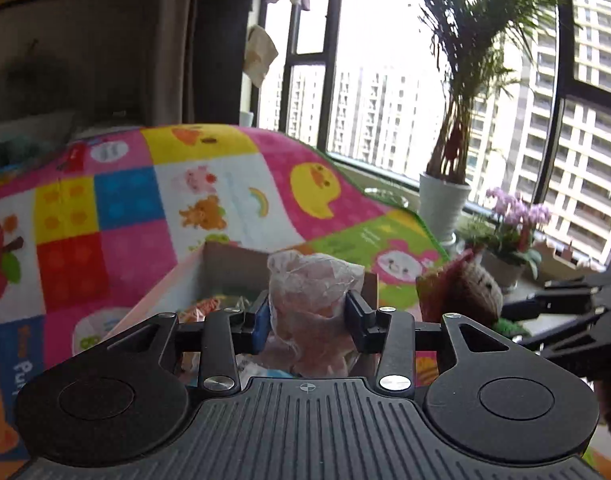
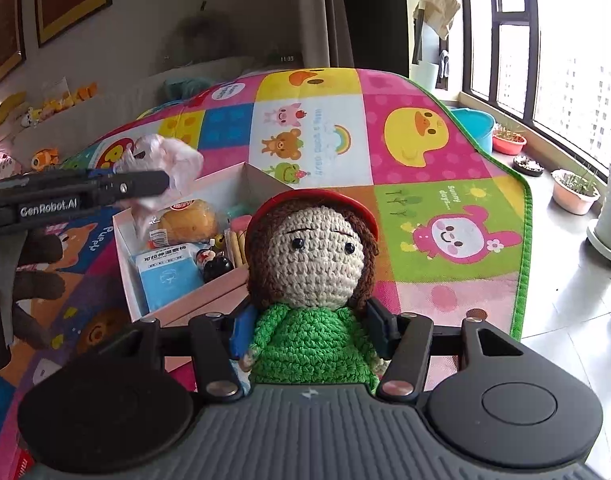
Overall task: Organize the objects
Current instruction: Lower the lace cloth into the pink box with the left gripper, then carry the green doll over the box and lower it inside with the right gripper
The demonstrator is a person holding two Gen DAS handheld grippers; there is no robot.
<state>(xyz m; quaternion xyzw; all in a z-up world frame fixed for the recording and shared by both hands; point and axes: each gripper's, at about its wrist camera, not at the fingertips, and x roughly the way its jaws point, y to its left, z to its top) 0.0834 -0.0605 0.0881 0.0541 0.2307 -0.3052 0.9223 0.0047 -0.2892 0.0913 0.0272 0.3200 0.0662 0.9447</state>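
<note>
Crinkled pink bag [image 1: 311, 300] sits between the left claw's [image 1: 308, 314] pads, apparently still gripped, above the open box [image 1: 177, 280]. In the right wrist view, the right claw [image 2: 309, 334] is clenched on the crochet doll [image 2: 311, 280], upright, with the box [image 2: 177, 240] ahead-left, nearer the left claw.

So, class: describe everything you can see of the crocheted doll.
The doll is crocheted yarn: cream face, black bead eyes, brown hair, red cap, green top. It stands upright facing the right camera, its body gripped at both sides between the right gripper's fingers. It hangs above the colourful mat, just right of the open box. Its legs are out of view.
</note>
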